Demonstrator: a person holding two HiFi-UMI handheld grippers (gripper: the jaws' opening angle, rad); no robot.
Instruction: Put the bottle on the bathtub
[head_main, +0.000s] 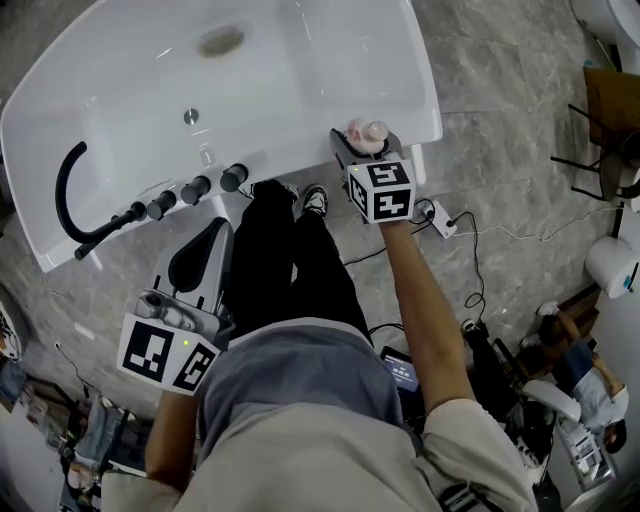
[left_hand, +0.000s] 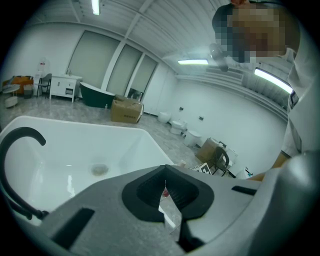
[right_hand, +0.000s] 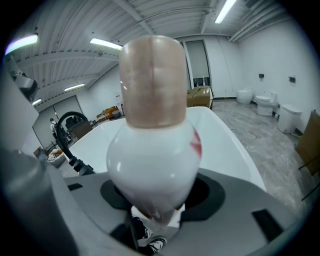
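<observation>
Okay, starting closest in: the left gripper (head_main: 200, 250) hangs low in the lower left of the head view, next to the person's leg. Its jaws are pressed together with nothing in them. My guess is it's just parked there out of the way, since this job only needs one gripper.

Further out, up and right of centre, the right gripper (head_main: 365, 152) is clamped around the bottle (right_hand: 152, 150). That's a round white thing with a tan cap, standing upright between the jaws, and it's held by its lower body, which I'd guess is so the base can meet a flat surface first.

It's sitting right at the near right corner of the bathtub (head_main: 290, 160), over the rim. I honestly can't tell whether it's touching yet. That corner makes sense to me, because the knobs (head_main: 195, 188) and the black faucet (head_main: 70, 190) take up the rim further left. Beyond that is the basin, with the drain (head_main: 221, 41) at the top of the frame.
</observation>
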